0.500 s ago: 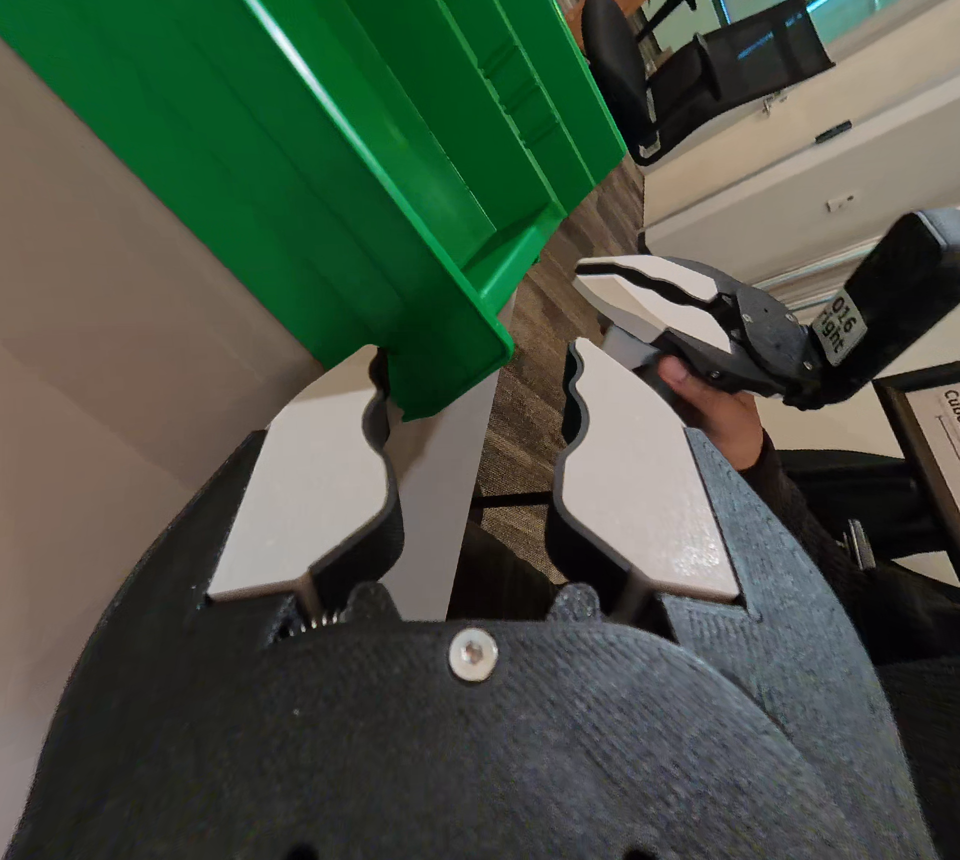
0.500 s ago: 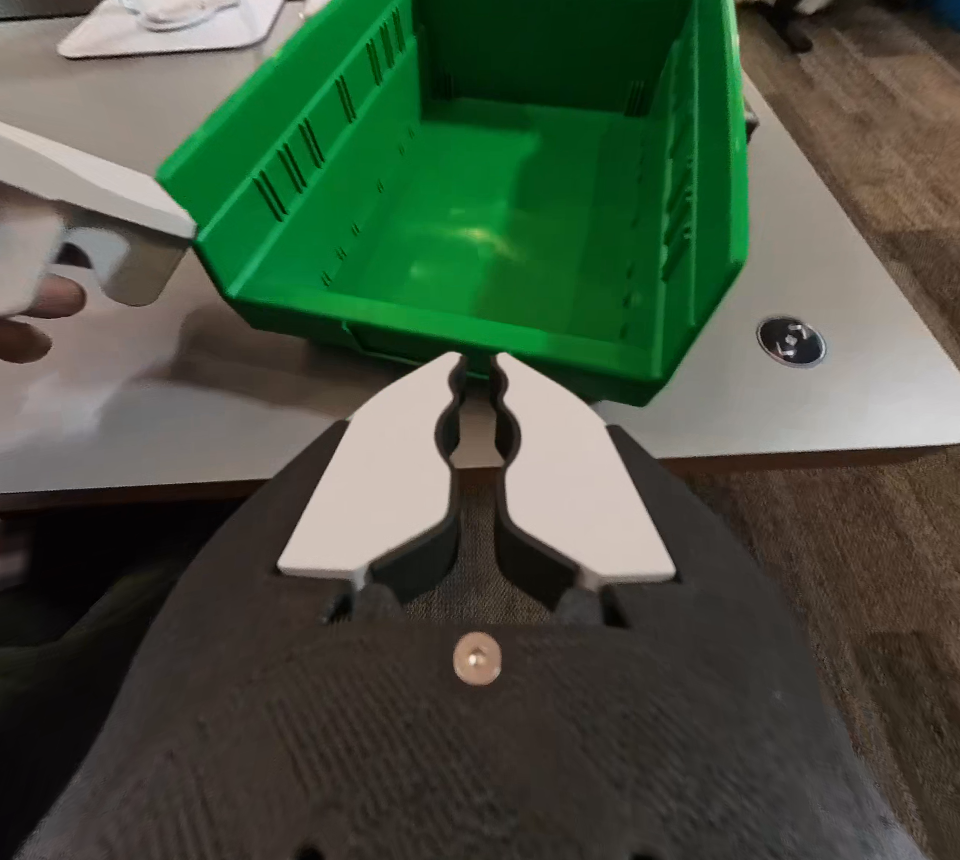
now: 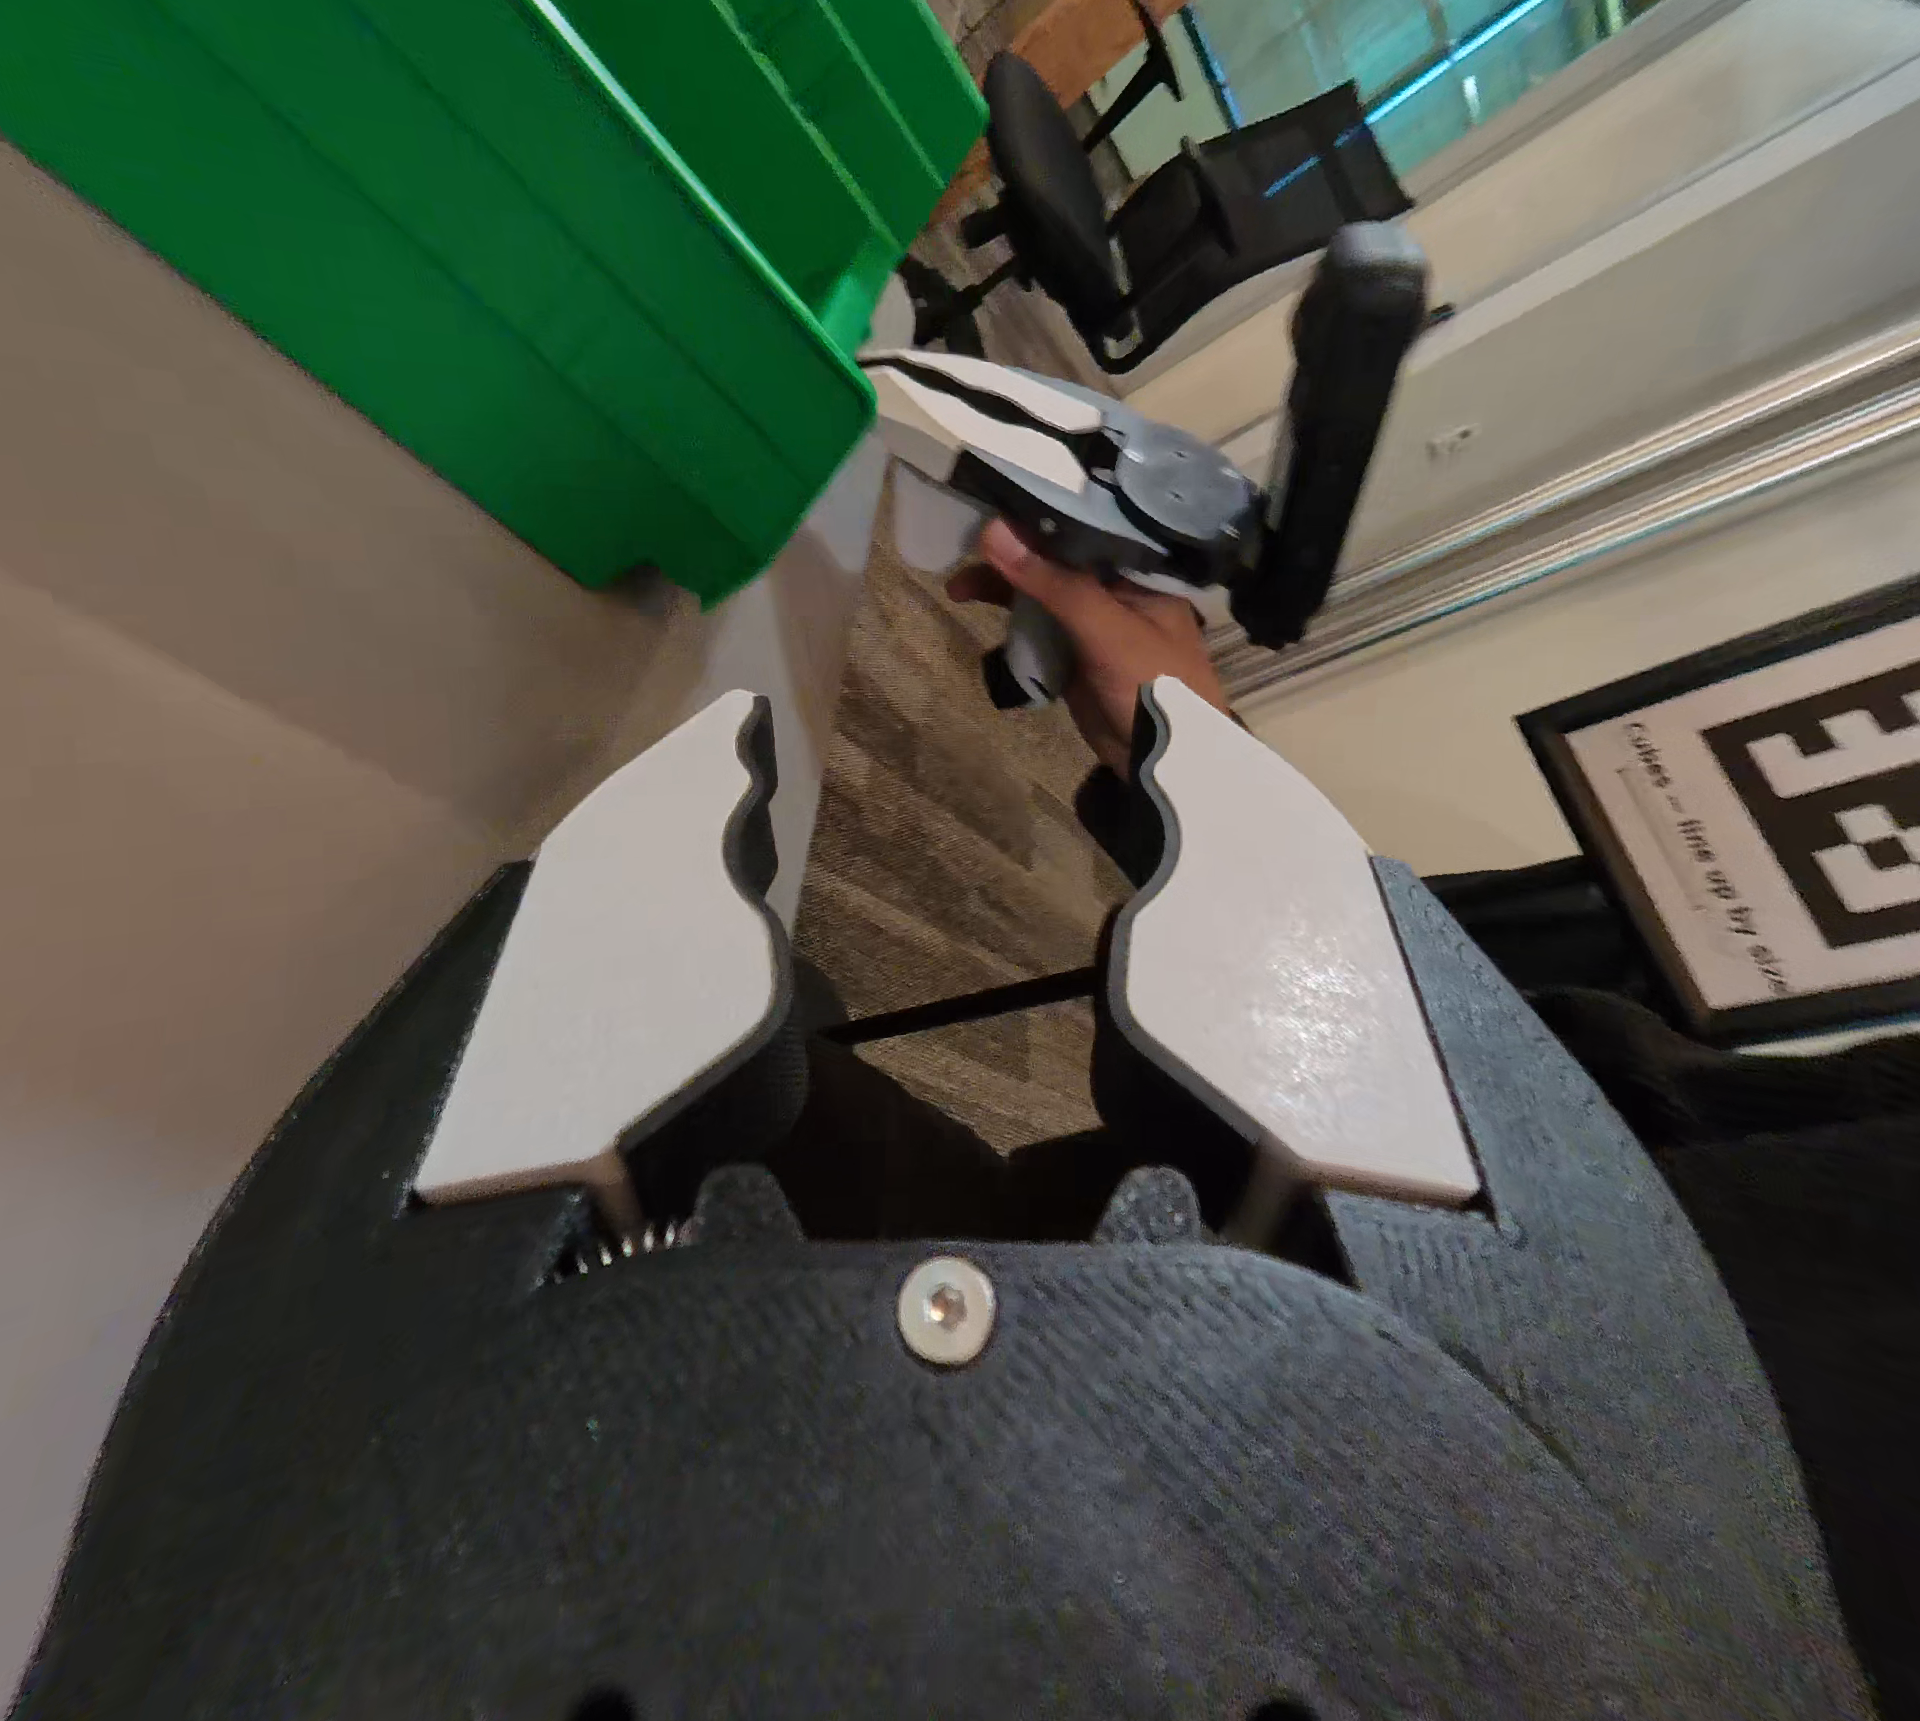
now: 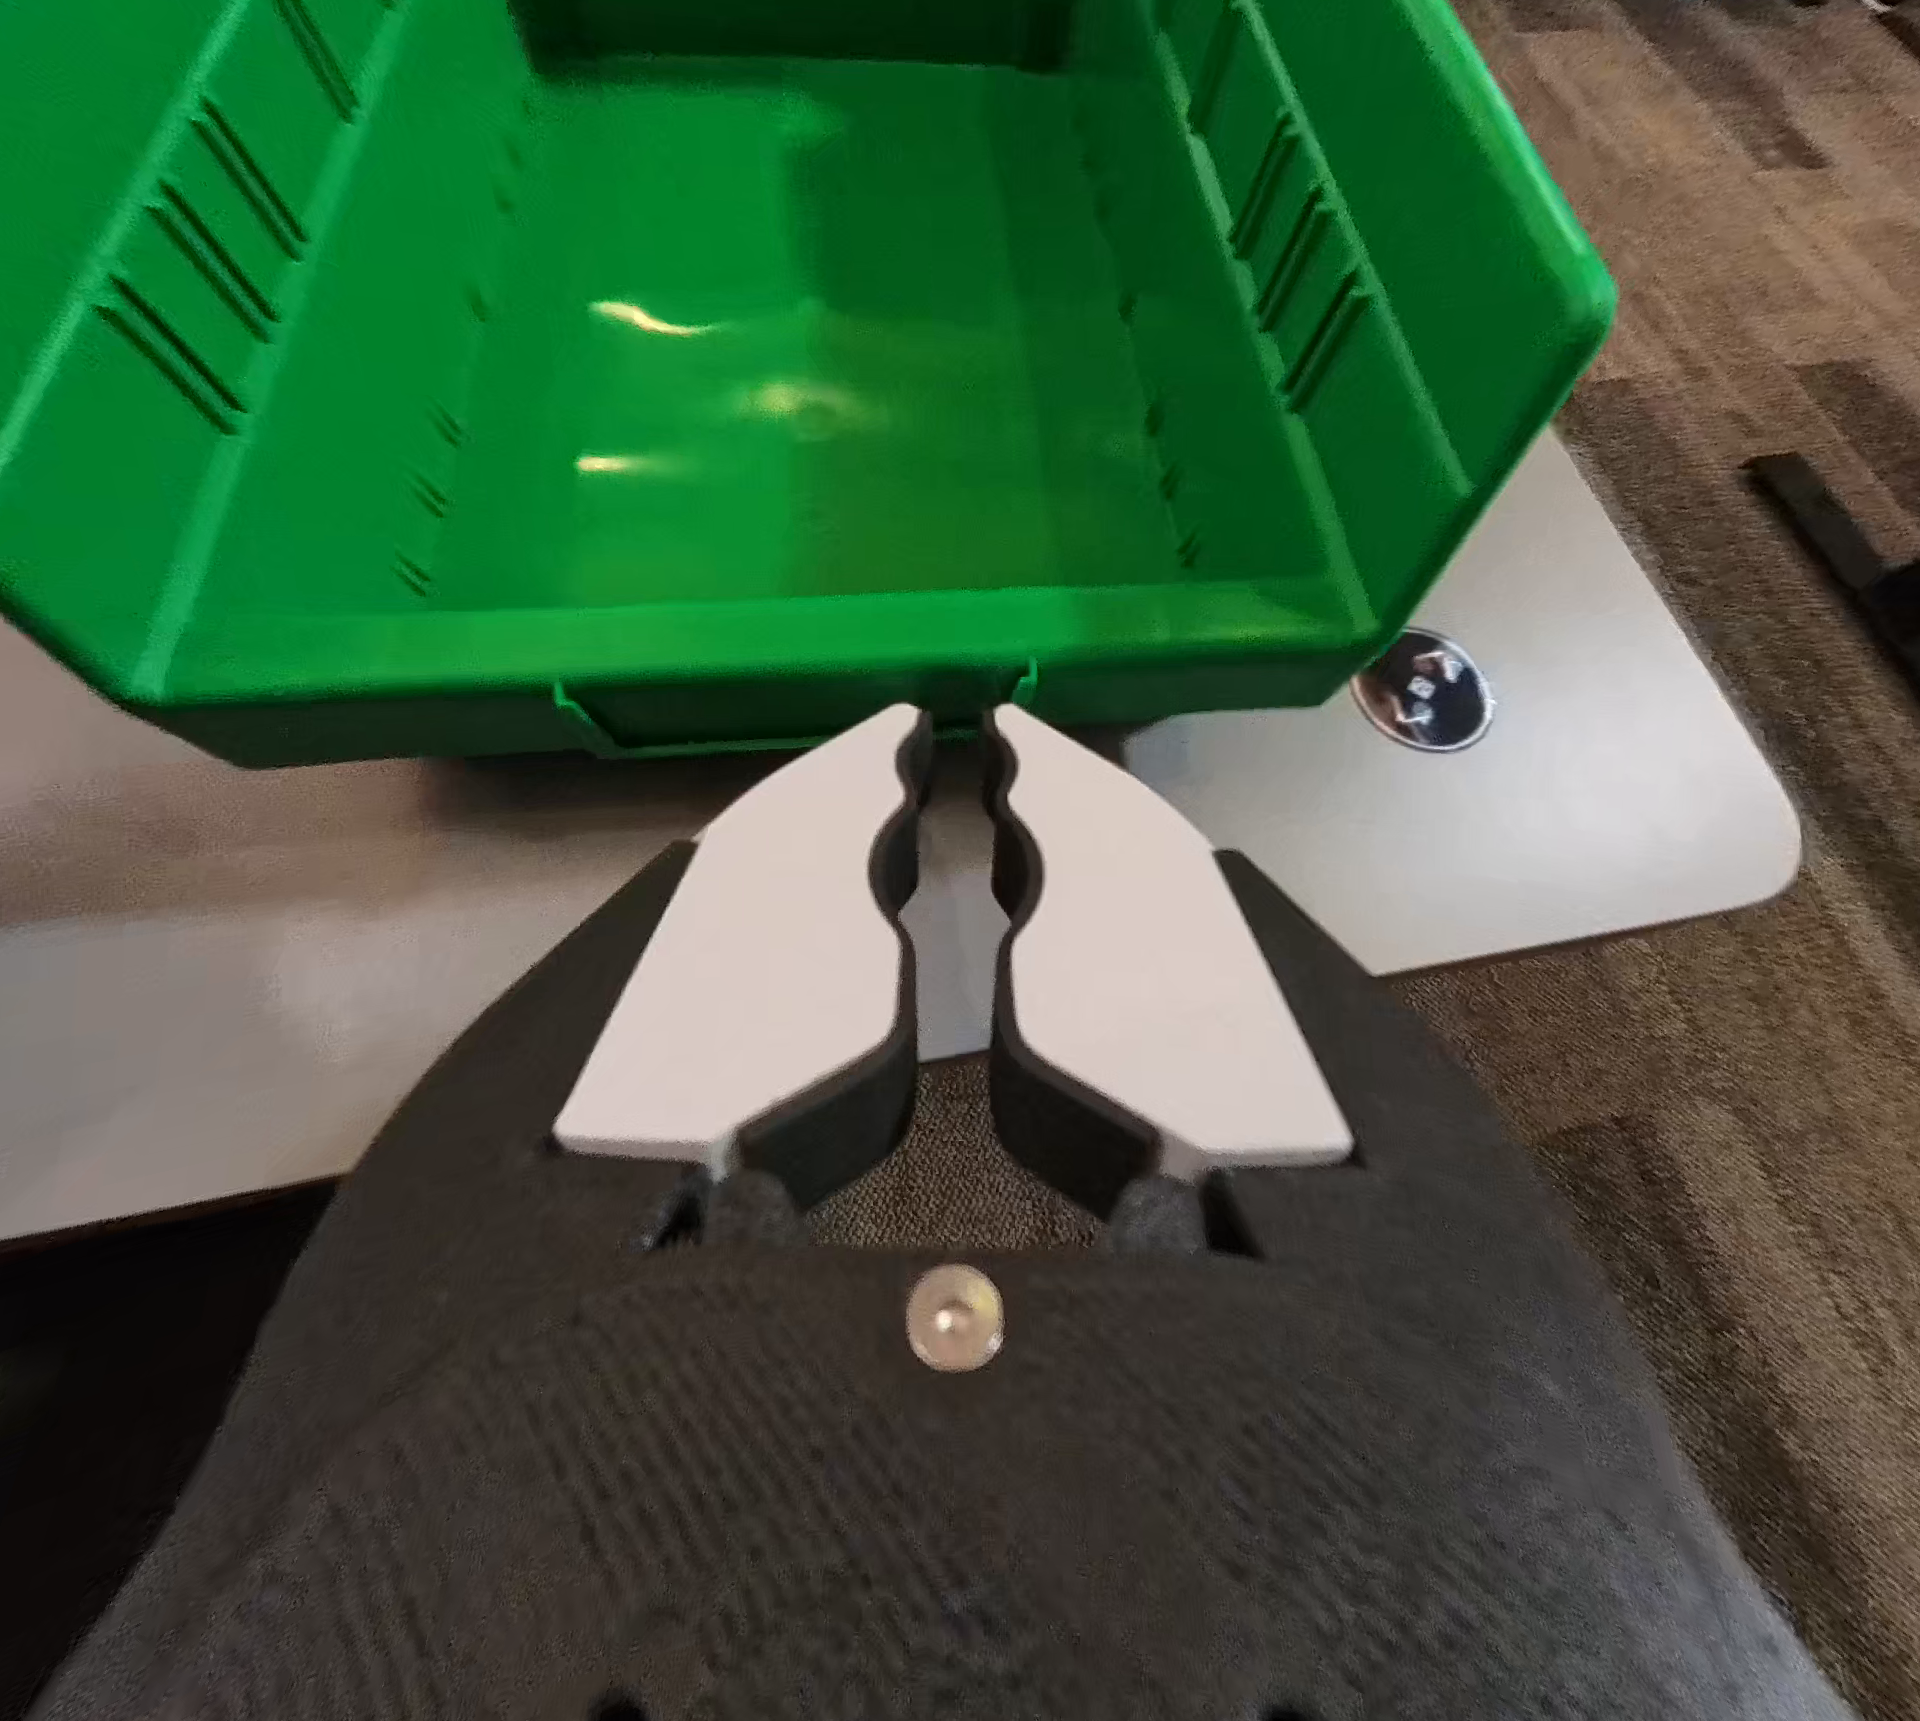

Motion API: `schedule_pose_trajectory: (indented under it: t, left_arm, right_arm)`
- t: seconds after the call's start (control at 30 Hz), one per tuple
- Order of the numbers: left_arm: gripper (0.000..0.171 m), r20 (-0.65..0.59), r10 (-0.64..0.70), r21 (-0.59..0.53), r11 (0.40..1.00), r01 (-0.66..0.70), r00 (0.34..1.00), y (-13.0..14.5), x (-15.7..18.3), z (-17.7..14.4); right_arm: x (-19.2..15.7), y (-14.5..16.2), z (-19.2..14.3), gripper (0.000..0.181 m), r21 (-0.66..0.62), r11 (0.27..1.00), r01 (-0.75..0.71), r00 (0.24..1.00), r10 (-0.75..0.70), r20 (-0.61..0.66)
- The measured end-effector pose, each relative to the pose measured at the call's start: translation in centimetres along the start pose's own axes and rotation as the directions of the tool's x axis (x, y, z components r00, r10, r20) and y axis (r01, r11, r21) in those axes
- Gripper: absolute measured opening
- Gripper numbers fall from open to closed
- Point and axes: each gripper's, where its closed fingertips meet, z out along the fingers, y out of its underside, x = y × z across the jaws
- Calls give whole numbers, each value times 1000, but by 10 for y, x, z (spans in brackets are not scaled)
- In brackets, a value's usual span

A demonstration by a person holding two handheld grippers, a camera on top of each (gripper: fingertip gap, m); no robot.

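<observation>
The right claw, nearly closed and empty, has its tips at the low front lip of the empty green plastic bin on the grey table. The left claw hangs wide, empty, beside the table's edge.

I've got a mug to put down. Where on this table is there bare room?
The green bin is empty inside. The grey table is bare in front of the bin's near wall, left of the right tool, and on the right corner past the round grommet. It is tight where that tool meets the bin's front.
</observation>
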Motion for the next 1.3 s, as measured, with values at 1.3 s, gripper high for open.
schedule_pose_trajectory:
  t: [1.3]
  left_arm:
    - [61,920,-358,373,681,-630,158,42,-89,-521]
  right_arm:
    - [-310,-95,-14,30,175,978,-114,808,-12,589]
